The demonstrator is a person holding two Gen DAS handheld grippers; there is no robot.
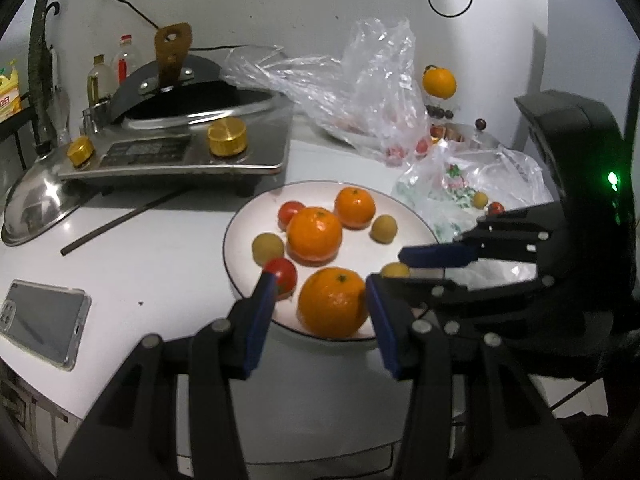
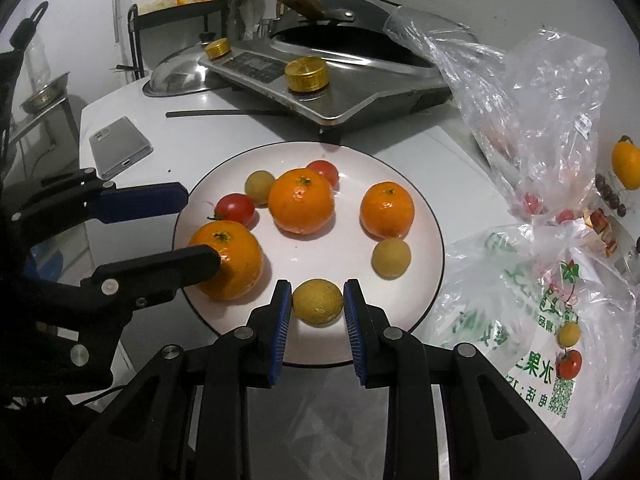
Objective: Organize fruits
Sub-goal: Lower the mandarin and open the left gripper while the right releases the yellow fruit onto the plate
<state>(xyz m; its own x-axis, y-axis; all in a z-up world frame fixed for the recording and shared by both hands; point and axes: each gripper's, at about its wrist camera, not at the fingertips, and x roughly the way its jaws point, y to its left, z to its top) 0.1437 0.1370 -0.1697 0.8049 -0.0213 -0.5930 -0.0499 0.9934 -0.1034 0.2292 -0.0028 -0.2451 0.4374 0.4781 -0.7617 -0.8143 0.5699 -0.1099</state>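
On a white countertop, we work a white plate of fruit from both sides, left to right. At the plate's left rim our left gripper has its jaws spread around the nearest mandarin: the right pad looks to be touching the peel, the left pad stands apart beside a cherry tomato, so nothing is gripped yet. We judge the mandarin light but soft, its loose peel liable to slide or dent, best pinched gently across its widest middle. Mid-plate lie two more mandarins, another tomato and small yellow-green round fruits. At the near rim our right gripper brackets one such yellow-green fruit, jaws open with a narrow gap showing on each side; we cannot tell its kind, but it looks firm, smooth and ready to roll, so a centred grip at its equator seems wise. Farther right, a printed plastic bag carries one more tomato and yellow fruit.
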